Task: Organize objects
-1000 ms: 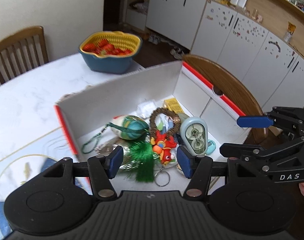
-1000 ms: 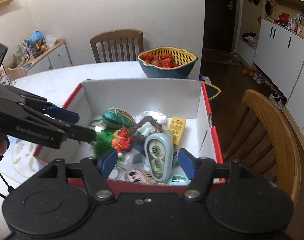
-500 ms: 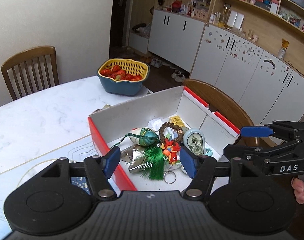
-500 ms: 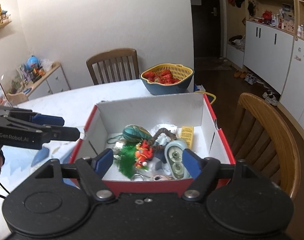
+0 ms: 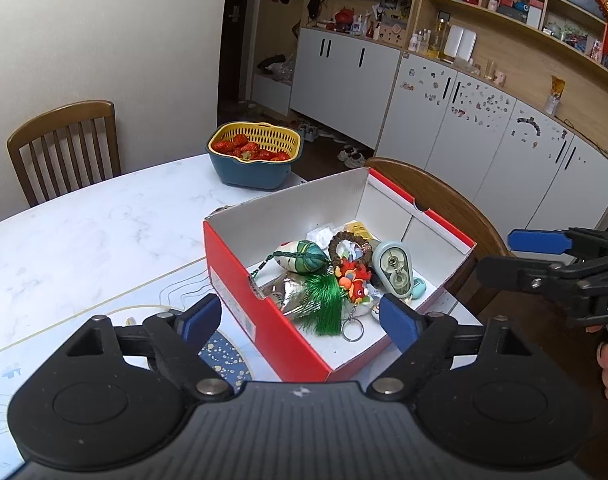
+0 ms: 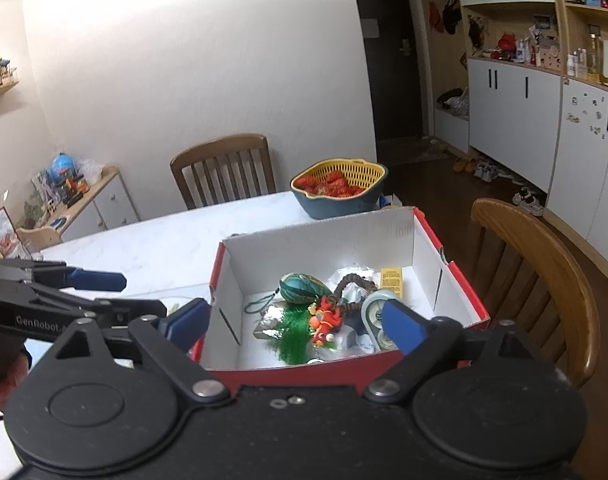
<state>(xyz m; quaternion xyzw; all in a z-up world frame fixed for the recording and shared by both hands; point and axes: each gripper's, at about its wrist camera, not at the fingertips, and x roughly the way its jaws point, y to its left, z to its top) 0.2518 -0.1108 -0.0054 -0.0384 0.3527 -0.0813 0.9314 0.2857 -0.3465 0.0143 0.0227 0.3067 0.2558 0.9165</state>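
A red shoebox (image 5: pixel 239 280) with white inside stands on the white table; it also shows in the right wrist view (image 6: pixel 424 248). In it lie a green tassel charm (image 5: pixel 322 300), a red toy keychain (image 5: pixel 354 278), a bead bracelet (image 5: pixel 344 240), a pale blue tape dispenser (image 5: pixel 394 266) and a yellow packet (image 6: pixel 391 280). My left gripper (image 5: pixel 299 320) is open and empty, above the box's near left corner. My right gripper (image 6: pixel 297 324) is open and empty, above the box's near wall.
A blue and yellow bowl of strawberries (image 5: pixel 253 154) stands on the table behind the box. Wooden chairs stand at the far side (image 5: pixel 61 142) and beside the box (image 6: pixel 544 264). White cabinets (image 5: pixel 484 148) line the right wall. A patterned mat (image 5: pixel 223 354) lies left of the box.
Both grippers have pulled back and up from the box, so it looks smaller and farther away. Both stay open and empty. The box contents have not moved.
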